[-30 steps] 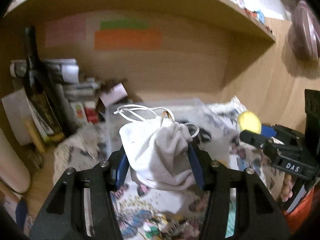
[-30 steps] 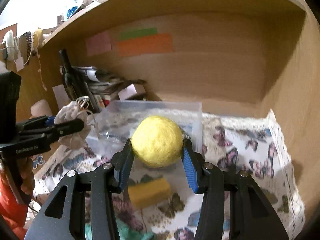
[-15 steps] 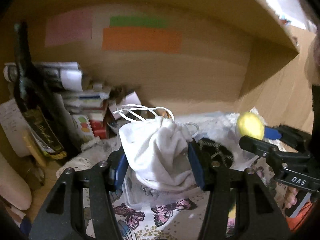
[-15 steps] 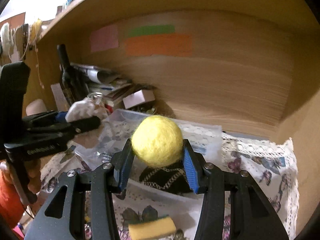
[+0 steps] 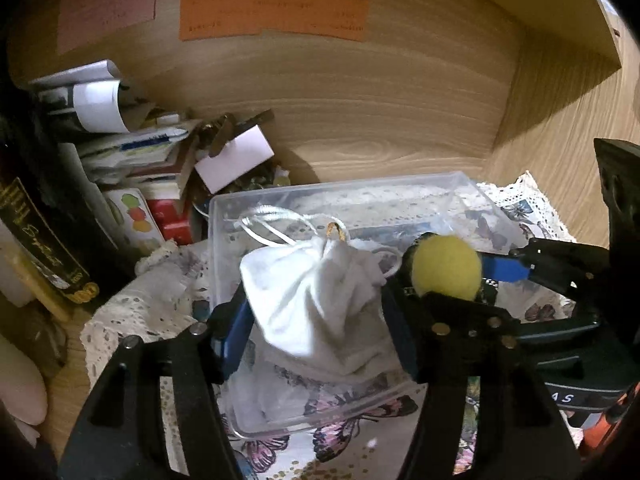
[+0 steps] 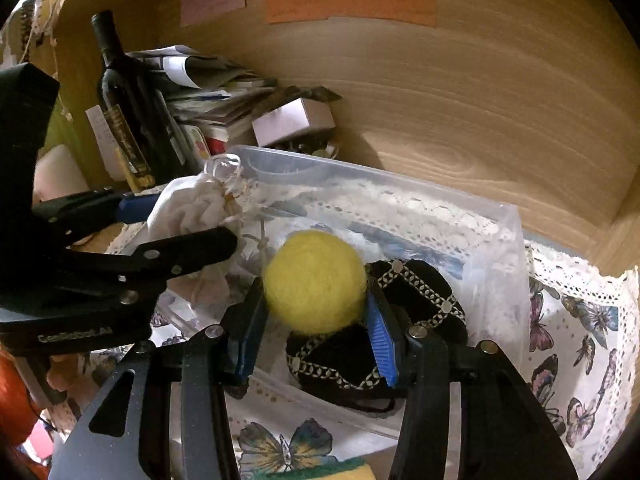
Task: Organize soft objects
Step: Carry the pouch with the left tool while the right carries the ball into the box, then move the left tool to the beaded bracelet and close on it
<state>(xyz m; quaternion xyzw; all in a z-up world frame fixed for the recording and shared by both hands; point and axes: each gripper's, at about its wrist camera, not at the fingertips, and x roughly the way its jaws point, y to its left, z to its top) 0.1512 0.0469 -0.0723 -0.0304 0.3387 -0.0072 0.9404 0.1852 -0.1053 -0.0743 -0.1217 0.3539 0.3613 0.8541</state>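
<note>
My left gripper (image 5: 316,320) is shut on a white drawstring pouch (image 5: 320,300) and holds it over the left part of a clear plastic box (image 5: 280,196). My right gripper (image 6: 314,320) is shut on a yellow felt ball (image 6: 315,280) and holds it over the same box (image 6: 500,216), above a black pouch with a chain pattern (image 6: 420,292) that lies inside. The ball (image 5: 446,266) and right gripper show at the right of the left wrist view. The pouch (image 6: 188,208) and left gripper show at the left of the right wrist view.
The box sits on a butterfly-print cloth (image 6: 580,340) in a wooden alcove. A dark bottle (image 6: 128,120), stacked papers (image 6: 208,92) and a small white box (image 6: 292,120) crowd the back left. A yellow sponge (image 6: 348,472) lies at the front edge.
Both grippers moved forward and down over the clear box, closer to each other. The pouch and ball stay gripped.
</note>
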